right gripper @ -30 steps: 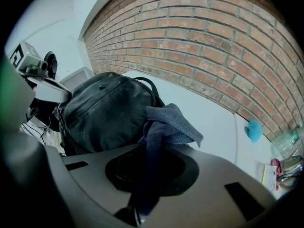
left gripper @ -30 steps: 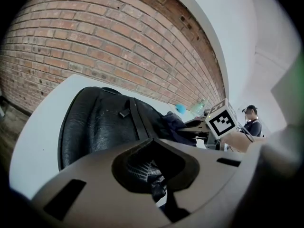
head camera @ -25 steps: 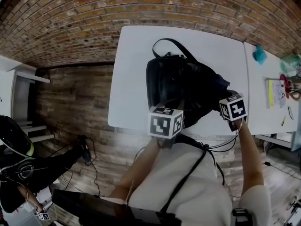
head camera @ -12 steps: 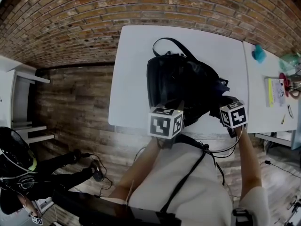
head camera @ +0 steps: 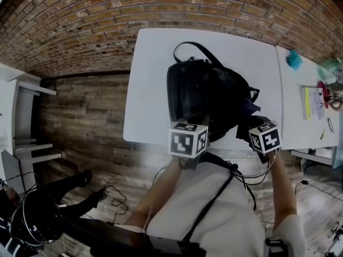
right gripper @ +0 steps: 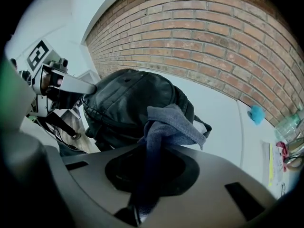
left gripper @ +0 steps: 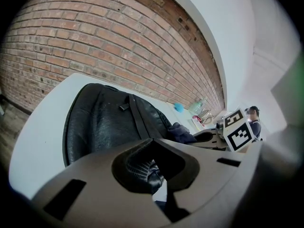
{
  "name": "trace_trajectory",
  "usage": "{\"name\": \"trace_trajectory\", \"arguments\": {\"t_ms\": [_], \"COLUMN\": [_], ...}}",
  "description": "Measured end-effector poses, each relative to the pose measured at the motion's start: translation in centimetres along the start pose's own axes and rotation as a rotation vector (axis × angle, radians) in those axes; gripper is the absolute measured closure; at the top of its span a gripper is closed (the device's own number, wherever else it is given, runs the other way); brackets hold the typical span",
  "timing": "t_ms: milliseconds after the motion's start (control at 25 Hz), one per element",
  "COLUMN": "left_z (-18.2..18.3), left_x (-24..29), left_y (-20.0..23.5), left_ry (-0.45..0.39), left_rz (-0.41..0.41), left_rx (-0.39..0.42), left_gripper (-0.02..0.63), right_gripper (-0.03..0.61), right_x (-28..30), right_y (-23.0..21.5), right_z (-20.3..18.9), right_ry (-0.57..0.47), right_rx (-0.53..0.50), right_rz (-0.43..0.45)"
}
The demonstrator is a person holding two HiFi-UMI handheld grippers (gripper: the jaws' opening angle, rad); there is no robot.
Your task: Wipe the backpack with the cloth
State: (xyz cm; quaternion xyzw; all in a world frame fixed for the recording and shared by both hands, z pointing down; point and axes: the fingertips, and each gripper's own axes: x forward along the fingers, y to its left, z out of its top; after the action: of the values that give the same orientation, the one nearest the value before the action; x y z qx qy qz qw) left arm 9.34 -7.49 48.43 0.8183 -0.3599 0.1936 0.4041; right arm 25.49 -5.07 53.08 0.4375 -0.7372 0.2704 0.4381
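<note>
Clenching on a fold of mesh and leathery fabric, gripped the near edge of the black backpack (head camera: 206,92) with the left gripper (left gripper: 148,171), jaws closed on the bag. Gripped the blue-grey cloth (right gripper: 167,121) with the right gripper (right gripper: 140,198), jaws pinched tight on a bunched strip of it, with the loose end fanned out forward by the bag's near right side; could not tell whether cloth and bag actually touched. Had the backpack lying flat on the white table (head camera: 153,79), with its carry loop (head camera: 210,55) pointing toward the brick wall (head camera: 161,4) and its bottom at the table's near rim. Held both grippers low at that near rim: left marker cube (head camera: 188,139) over the bag's near edge, right marker cube (head camera: 265,136) just beside its near right corner. Found a teal object (head camera: 293,61) well apart on the adjoining table (head camera: 289,106), near yellow-edged papers (head camera: 314,105) and blurred clutter at the far right. Saw plank flooring (head camera: 86,116) left of the table.
</note>
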Motion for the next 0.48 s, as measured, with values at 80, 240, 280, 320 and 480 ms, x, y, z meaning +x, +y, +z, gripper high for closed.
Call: {"name": "trace_trajectory", "arguments": {"t_ms": [80, 240, 280, 320, 480], "left_z": [-0.1, -0.3, -0.4, -0.4, -0.6], "left_x": [-0.1, -0.3, -0.3, -0.4, -0.4], "left_y": [0.0, 0.2, 0.2, 0.2, 0.2], "left_ry": [-0.001, 0.000, 0.001, 0.001, 0.003], "left_rz": [-0.001, 0.001, 0.001, 0.000, -0.003], "left_rx": [-0.002, -0.007, -0.008, -0.009, -0.009], "left_gripper": [0.611, 0.611, 0.611, 0.611, 0.611], "right_gripper": [0.532, 0.531, 0.531, 0.532, 0.531], "right_x": [-0.1, -0.3, -0.4, -0.4, -0.4], "right_y": [0.3, 1.1, 1.4, 1.6, 2.3], "right_z": [-0.4, -1.1, -1.2, -1.4, -2.0], "right_ry": [0.006, 0.013, 0.016, 0.020, 0.031], "right_rx": [0.005, 0.018, 0.021, 0.022, 0.029], "right_rz": [0.004, 0.019, 0.024, 0.029, 0.045]}}
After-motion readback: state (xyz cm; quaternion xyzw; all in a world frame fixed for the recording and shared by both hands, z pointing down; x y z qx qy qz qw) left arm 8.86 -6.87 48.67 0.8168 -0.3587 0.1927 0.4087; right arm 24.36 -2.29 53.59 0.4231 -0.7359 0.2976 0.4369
